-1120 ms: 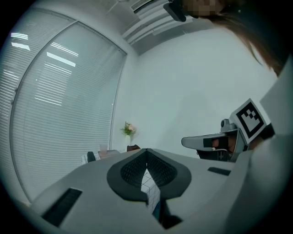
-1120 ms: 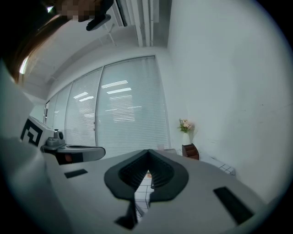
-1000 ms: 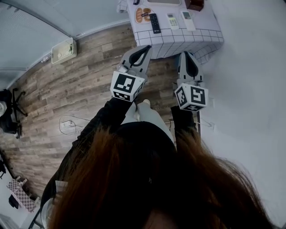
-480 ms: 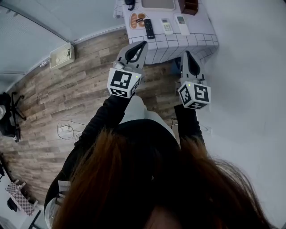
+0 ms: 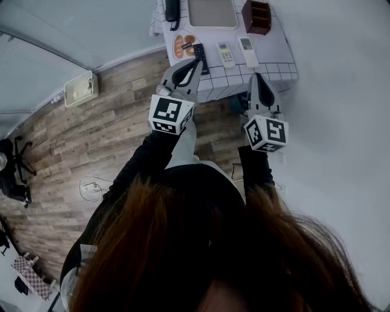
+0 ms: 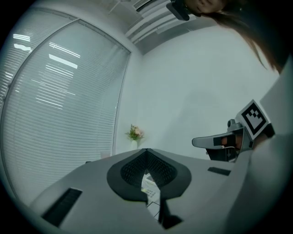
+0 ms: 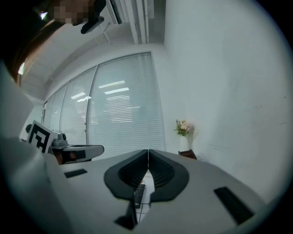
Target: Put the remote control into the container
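A black remote (image 5: 200, 61) lies on the white grid-cloth table (image 5: 268, 70), partly hidden by my left gripper (image 5: 196, 61). It also shows through the jaw gap in the right gripper view (image 7: 138, 194). Two white remotes (image 5: 225, 53) (image 5: 247, 51) lie to its right. Behind them sit a grey tray (image 5: 211, 12) and a brown wooden box (image 5: 256, 16). The left gripper (image 6: 146, 151) is shut and empty, its tips over the table's front edge. My right gripper (image 5: 259, 79) (image 7: 148, 151) is shut and empty, just short of the table's front right.
An orange patterned item (image 5: 183, 46) and a black handset (image 5: 172, 9) lie at the table's left. A flower vase (image 7: 183, 130) stands against the white wall to the right. Wood floor spreads to the left, with a small white box (image 5: 79, 88) by the window wall.
Both grippers and the person have come closer to the table. The left gripper's tips now overlap the table edge by the black remote. Both stay shut.
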{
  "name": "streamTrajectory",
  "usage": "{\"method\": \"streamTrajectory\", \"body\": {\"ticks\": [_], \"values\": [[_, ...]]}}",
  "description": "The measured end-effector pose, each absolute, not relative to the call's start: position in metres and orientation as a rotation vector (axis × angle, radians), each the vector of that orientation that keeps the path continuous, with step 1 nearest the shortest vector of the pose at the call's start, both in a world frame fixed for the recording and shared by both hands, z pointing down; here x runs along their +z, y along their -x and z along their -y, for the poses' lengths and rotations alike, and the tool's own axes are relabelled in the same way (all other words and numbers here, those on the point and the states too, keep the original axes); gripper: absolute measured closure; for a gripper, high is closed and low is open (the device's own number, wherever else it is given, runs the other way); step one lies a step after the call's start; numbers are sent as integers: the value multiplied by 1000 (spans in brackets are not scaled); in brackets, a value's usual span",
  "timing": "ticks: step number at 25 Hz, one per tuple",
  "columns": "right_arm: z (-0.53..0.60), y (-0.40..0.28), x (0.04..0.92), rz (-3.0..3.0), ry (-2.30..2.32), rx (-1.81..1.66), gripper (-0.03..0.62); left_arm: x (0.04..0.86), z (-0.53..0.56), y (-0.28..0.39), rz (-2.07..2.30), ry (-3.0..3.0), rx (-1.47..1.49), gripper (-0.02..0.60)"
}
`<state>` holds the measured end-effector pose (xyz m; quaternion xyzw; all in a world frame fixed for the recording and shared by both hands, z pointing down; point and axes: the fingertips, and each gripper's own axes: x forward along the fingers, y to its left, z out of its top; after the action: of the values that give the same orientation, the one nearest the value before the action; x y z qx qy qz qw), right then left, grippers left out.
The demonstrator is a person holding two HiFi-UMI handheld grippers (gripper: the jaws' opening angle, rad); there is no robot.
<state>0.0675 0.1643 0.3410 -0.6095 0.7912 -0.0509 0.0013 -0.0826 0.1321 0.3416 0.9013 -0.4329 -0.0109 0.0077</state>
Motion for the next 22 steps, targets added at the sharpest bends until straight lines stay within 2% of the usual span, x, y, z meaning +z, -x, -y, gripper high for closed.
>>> {"method": "streamTrajectory", "body": {"ticks": [22], "values": [[6, -98, 348, -2342, 2121, -244, 576, 352, 67, 61, 1134, -2872, 16, 572]]}}
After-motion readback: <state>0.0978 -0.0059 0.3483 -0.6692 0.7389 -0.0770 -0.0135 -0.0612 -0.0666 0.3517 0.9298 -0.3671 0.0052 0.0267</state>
